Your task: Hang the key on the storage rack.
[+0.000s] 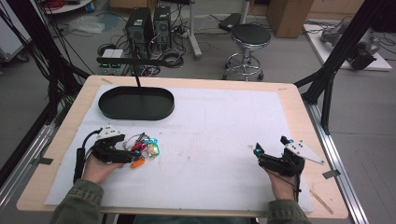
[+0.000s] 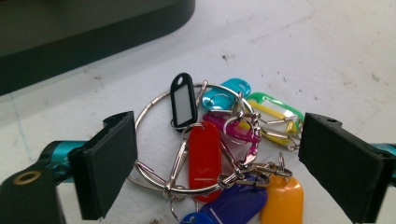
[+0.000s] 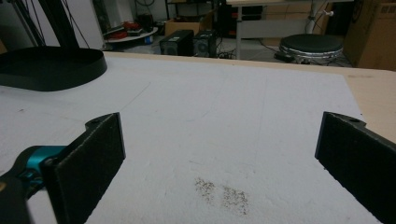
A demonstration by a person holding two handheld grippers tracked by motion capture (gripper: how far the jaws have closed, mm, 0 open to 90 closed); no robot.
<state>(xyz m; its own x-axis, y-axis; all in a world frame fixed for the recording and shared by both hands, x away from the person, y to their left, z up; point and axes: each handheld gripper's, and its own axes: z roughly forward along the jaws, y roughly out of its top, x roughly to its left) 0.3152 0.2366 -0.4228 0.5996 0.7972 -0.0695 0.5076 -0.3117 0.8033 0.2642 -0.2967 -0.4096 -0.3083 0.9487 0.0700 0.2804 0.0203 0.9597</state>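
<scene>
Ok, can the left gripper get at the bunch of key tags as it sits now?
Probably yes: the left gripper has open fingers either side of the key tags, with nothing between.

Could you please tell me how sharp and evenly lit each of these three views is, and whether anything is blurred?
High view: soft and low in detail, evenly lit, the key tags small and smeared. Left gripper view: sharpest, the tags crisp with small glints on the red one; the tray behind is dimmer. Right gripper view: flat light, the mat sharp, the near jaws slightly soft.
</scene>
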